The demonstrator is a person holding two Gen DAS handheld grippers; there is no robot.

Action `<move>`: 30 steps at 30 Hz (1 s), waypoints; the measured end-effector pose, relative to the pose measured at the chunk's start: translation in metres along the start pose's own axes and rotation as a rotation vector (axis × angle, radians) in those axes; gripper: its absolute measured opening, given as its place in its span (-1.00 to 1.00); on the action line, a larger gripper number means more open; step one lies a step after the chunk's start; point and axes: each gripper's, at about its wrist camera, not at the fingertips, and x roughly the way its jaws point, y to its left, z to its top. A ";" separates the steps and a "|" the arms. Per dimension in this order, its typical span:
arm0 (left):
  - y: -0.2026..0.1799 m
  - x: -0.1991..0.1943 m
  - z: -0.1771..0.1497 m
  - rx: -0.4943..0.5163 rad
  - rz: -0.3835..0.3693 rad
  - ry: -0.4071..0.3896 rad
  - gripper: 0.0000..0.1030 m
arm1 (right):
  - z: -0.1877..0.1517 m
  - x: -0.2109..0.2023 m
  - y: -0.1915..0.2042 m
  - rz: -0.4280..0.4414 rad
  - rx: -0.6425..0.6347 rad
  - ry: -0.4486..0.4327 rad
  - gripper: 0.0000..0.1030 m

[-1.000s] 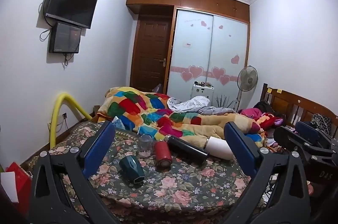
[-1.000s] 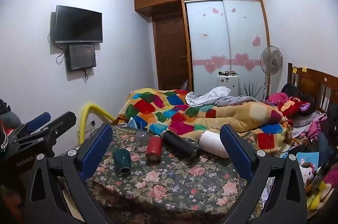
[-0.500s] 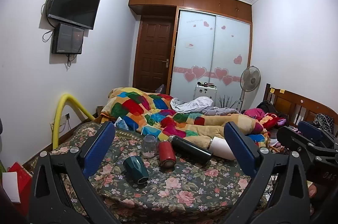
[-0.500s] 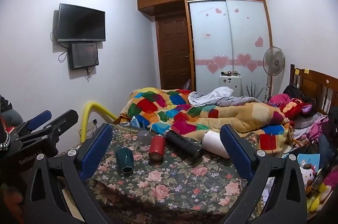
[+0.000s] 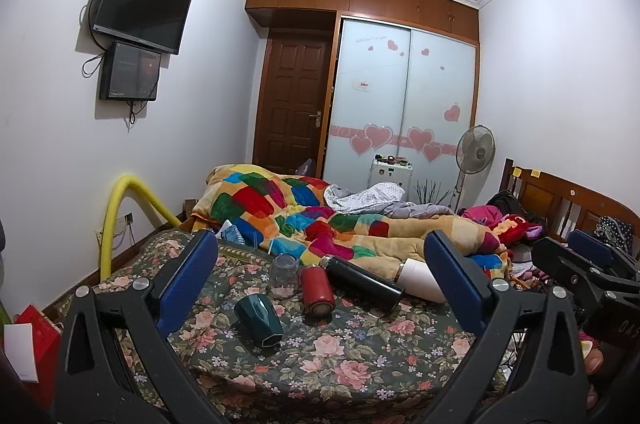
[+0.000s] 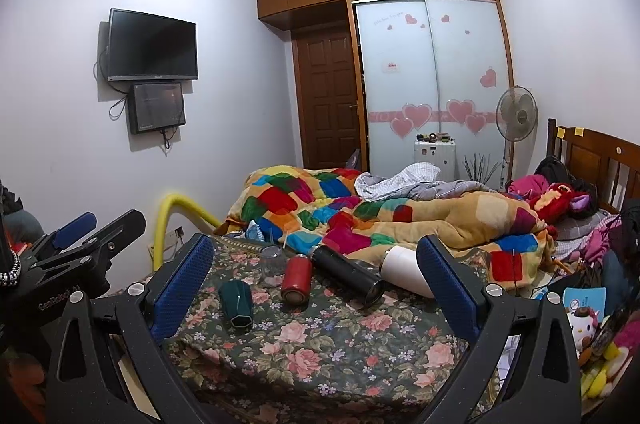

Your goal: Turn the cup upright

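Left wrist view has tilted up slightly over the last second, both left gripper point(image 5: 320, 280) and right gripper point(image 6: 316, 276) wide and empty, green cup point(image 5: 259, 319) lying on its side lower centre on floral cloth point(image 5: 360, 352), approach not started.

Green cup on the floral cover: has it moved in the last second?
No. The green cup lies on its side, just left of the red can and in front of the clear glass, as before. Only the camera shifted.
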 end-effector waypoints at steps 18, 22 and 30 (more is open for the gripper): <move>0.000 -0.001 0.004 -0.003 -0.003 -0.007 1.00 | 0.001 -0.002 -0.003 0.000 0.009 -0.011 0.97; -0.001 -0.001 0.004 -0.004 -0.002 -0.007 1.00 | 0.001 -0.002 -0.002 0.001 0.008 -0.009 0.97; -0.002 0.000 0.002 -0.002 -0.002 -0.008 1.00 | 0.000 -0.002 -0.002 0.000 0.007 -0.009 0.97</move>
